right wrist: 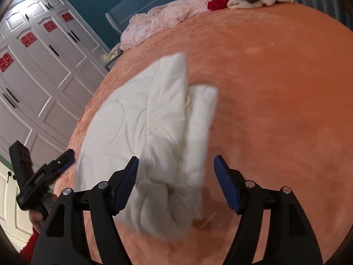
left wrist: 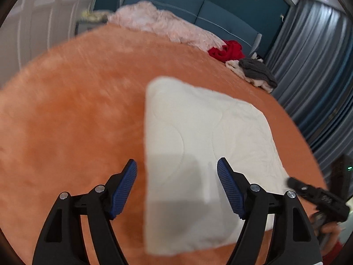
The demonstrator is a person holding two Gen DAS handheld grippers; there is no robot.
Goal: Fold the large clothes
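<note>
A white quilted garment (left wrist: 205,137) lies folded into a rough rectangle on the orange bed cover (left wrist: 72,114). My left gripper (left wrist: 176,167) is open and empty, hovering above the garment's near left edge. In the right wrist view the garment (right wrist: 150,128) shows a folded flap on its right side. My right gripper (right wrist: 176,165) is open and empty above the garment's near end. The right gripper also shows at the lower right of the left wrist view (left wrist: 317,196), and the left gripper at the lower left of the right wrist view (right wrist: 55,165).
A pale pink blanket (left wrist: 163,24) lies at the bed's head by a blue headboard (left wrist: 198,6). Red (left wrist: 227,50), grey (left wrist: 258,70) and cream clothes are piled at the far corner. Grey curtains (left wrist: 320,66) hang on one side, white wardrobes (right wrist: 39,66) stand on the other.
</note>
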